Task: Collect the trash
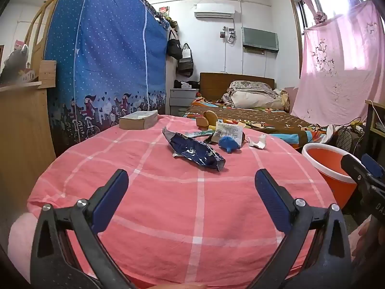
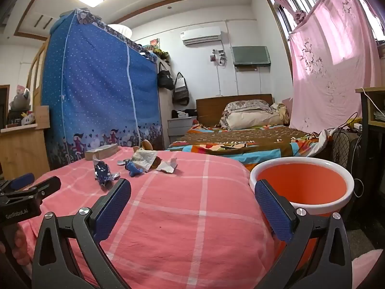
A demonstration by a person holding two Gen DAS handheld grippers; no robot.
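A crumpled dark blue foil wrapper point(image 1: 196, 151) lies on the pink checked tablecloth point(image 1: 168, 204); it also shows in the right wrist view point(image 2: 103, 172). Behind it lie a white printed packet point(image 1: 228, 131), a blue crumpled piece point(image 1: 229, 144) and a torn white scrap point(image 1: 258, 142); the scrap also shows in the right wrist view point(image 2: 168, 166). An orange bucket with a white rim point(image 2: 303, 187) stands at the table's right. My left gripper point(image 1: 191, 185) is open and empty, short of the wrapper. My right gripper point(image 2: 192, 196) is open and empty, next to the bucket.
A thick book point(image 1: 139, 120) and small wooden toys point(image 1: 207, 118) sit at the table's far side. A blue fabric wardrobe point(image 1: 105, 67) stands left, a bed point(image 1: 247, 110) behind, a pink curtain point(image 1: 341, 67) right. A wooden shelf point(image 1: 21, 130) is at the far left.
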